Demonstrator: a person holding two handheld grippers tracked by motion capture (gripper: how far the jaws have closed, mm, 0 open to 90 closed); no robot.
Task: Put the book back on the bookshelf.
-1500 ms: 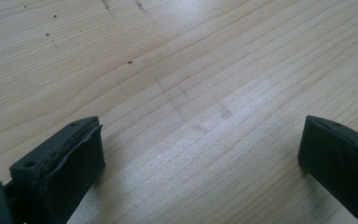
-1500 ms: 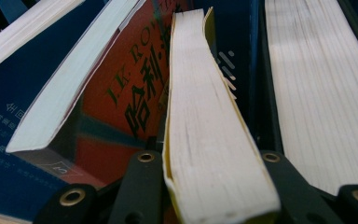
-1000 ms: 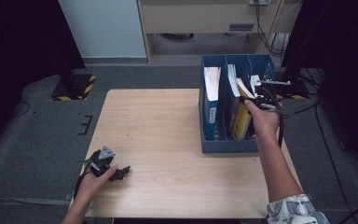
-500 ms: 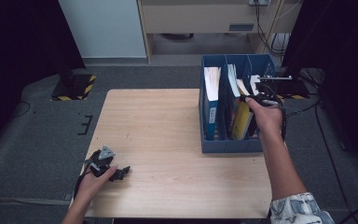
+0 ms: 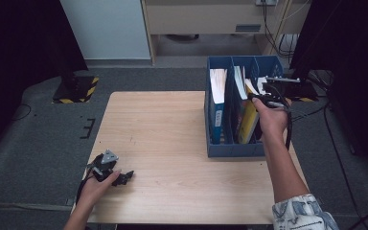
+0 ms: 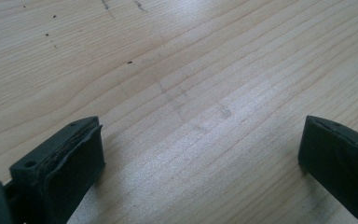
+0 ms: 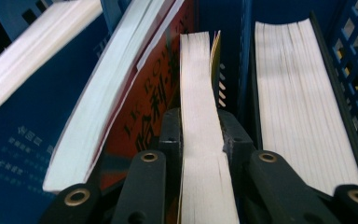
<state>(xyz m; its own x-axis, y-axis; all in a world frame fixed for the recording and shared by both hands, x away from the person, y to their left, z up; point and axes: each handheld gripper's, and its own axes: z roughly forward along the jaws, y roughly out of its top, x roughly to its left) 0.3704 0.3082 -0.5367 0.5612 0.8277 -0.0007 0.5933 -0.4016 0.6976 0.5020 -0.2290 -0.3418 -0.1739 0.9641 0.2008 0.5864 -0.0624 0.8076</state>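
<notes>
The thin yellow book (image 7: 200,121) stands in the middle of the right gripper view, squeezed between the right gripper (image 7: 199,135)'s two black jaws. It sits in the blue file box (image 5: 220,146), at the high view's upper right. The left gripper (image 5: 117,176) rests wide open on the table (image 5: 172,143), lower left.

Lighting, quality: high view soft and low in detail, wooden table (image 5: 172,134) evenly lit from above, surrounding floor and corners falling to near black; left gripper view sharp on the grain with a pale overhead sheen mid-frame; right gripper view crisp, book pages (image 7: 200,126) bright, nearest edges blurred.
</notes>
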